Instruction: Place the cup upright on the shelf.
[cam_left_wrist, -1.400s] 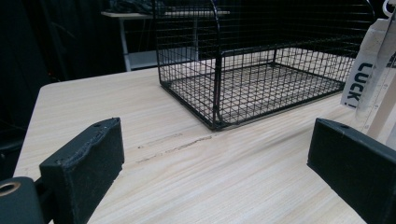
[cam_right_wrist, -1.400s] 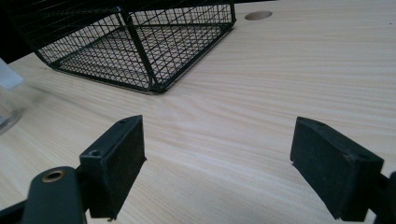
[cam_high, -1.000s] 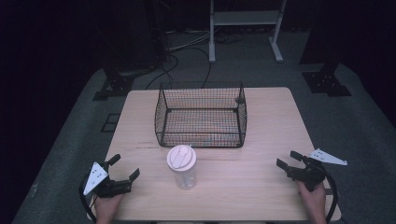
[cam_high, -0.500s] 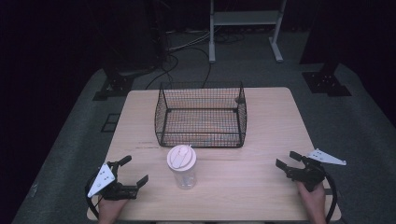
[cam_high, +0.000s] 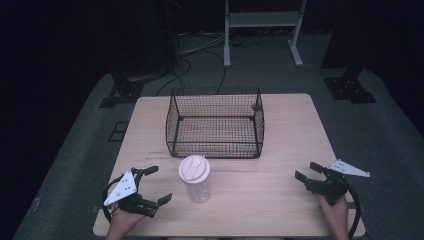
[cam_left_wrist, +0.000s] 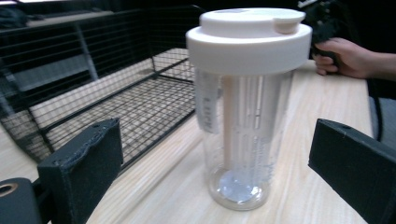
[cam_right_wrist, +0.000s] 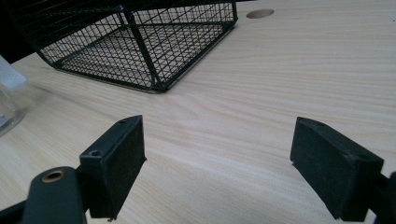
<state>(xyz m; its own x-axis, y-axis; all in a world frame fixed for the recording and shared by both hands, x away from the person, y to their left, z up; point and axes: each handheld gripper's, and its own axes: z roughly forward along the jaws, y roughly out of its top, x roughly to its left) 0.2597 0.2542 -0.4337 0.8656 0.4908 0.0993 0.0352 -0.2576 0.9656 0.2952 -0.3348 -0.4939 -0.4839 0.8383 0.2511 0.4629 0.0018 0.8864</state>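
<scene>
— Darkness swallowed the room behind the wooden table (cam_high: 290, 135); what could you not make out?

— Mostly the floor beyond it: some cables and a pale frame, little else. In the right gripper view the tumbler was cut off at the left edge, just a sliver of clear wall. The person's forearms ran off the bottom of the high view.

— And the clear tumbler (cam_high: 195, 178) itself?

— It stood upright near the front edge, long axis vertical, white lid on top, just in front of the wire basket (cam_high: 216, 122) and apart from it. In the left gripper view a white tube ran down its middle.

— The grippers?

— The left gripper (cam_high: 152, 185) lay left of the tumbler, jaws spread wide and aimed at it, gripping nothing; the tumbler sat between them farther on, untouched. The right gripper (cam_high: 308, 171) rested well apart at the right side, jaws likewise wide, only bare wood between.

— Counts?

— One tumbler, one basket, two grippers, one table.
</scene>
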